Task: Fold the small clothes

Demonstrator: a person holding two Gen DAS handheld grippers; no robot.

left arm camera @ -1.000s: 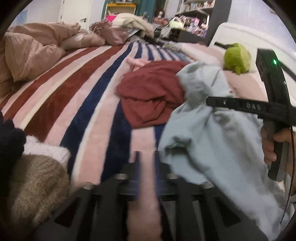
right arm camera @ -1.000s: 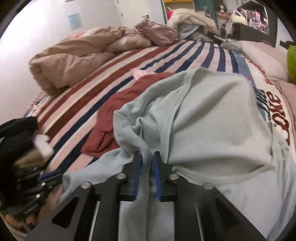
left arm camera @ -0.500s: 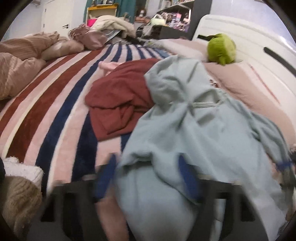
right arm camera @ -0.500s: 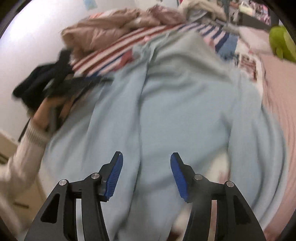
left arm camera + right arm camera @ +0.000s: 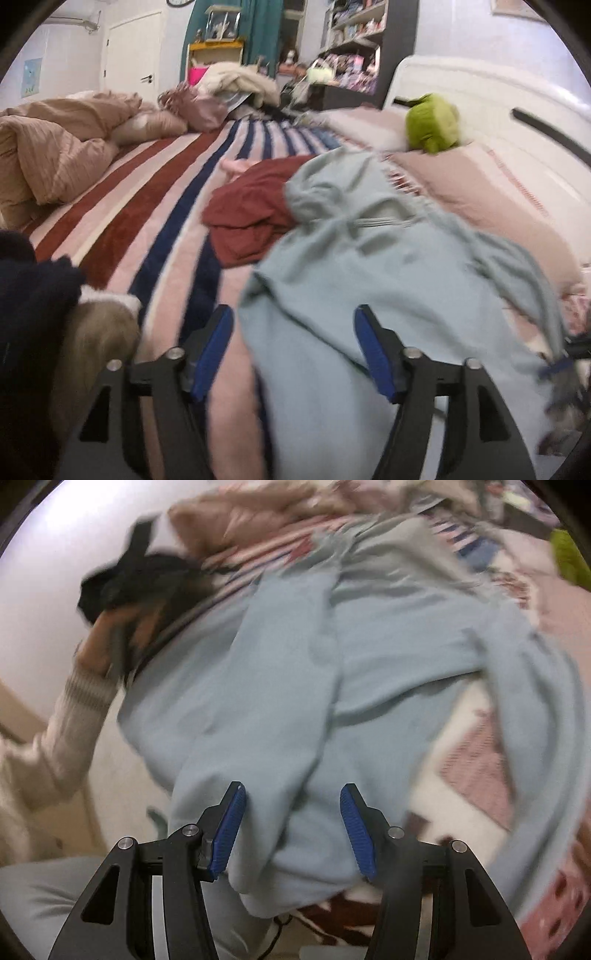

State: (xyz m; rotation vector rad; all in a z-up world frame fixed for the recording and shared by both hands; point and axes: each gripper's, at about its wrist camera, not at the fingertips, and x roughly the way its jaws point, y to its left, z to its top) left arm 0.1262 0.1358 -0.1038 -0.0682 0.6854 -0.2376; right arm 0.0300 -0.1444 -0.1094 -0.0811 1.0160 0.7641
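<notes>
Left gripper has its jaws spread wide, they've just been opening, and nothing is pinched. The near edge of the blue top lies on the bed between the blue pads, but the pads aren't pressing on it. It points down at a slant over the bed.

Right gripper is about half open. Its jaws have just been opening too, and it has let go: a fold of the blue top sits between the pads with a gap on each side. This one tips down steeper, over the edge of the top nearest the person.

The blue top is spread out rumpled on the striped blanket. Its far end overlaps the red garment, which lies beside it on the blanket. Past the top, up by the white headboard, sits a green plush. The tan duvet is bunched well away from the top, across the stripes.

In the right wrist view the left hand, in a cream ribbed sleeve, is off the top's side edge, blurred
</notes>
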